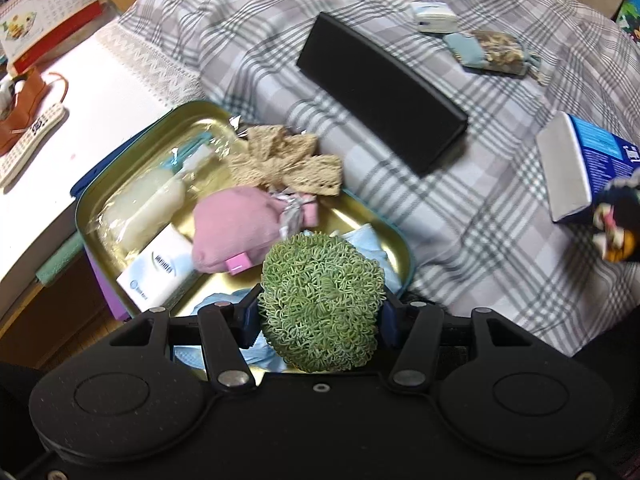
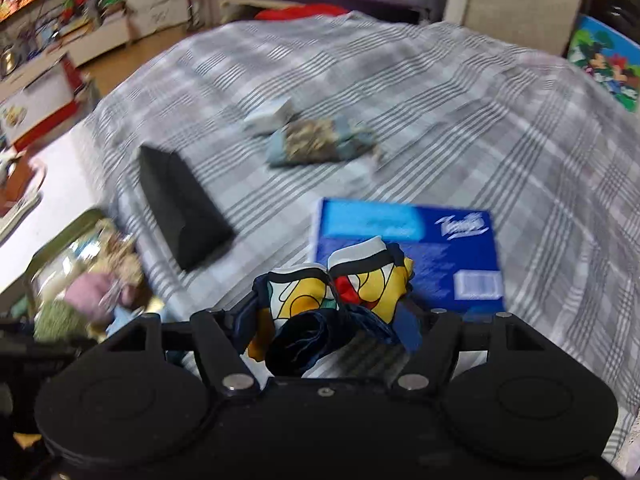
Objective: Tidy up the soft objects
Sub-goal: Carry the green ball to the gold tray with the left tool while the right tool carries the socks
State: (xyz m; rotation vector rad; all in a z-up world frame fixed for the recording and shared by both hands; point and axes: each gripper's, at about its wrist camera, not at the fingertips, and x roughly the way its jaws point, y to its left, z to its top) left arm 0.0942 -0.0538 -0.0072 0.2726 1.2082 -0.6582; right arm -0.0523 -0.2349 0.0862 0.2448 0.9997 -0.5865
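Note:
My left gripper (image 1: pixel 318 316) is shut on a green curly scrubber ball (image 1: pixel 320 300), held just above the near end of a gold tin tray (image 1: pixel 132 152). The tray holds a pink pouch (image 1: pixel 232 228), a beige lace bow (image 1: pixel 288 160), a clear bag with white contents (image 1: pixel 148 196) and a white packet (image 1: pixel 160 272). My right gripper (image 2: pixel 332 312) is shut on a bundled scarf in navy, yellow and white (image 2: pixel 352 284), held over the plaid bedspread (image 2: pixel 440 120). In the right wrist view the tray (image 2: pixel 60 248) lies at the far left, blurred.
On the bedspread (image 1: pixel 480 240) lie a long black box (image 1: pixel 380 92), a blue tissue box (image 1: pixel 592 160), a floral fabric pouch (image 1: pixel 488 52) and a small white packet (image 1: pixel 432 16). A white table (image 1: pixel 80 100) with a brown bag stands left of the tray.

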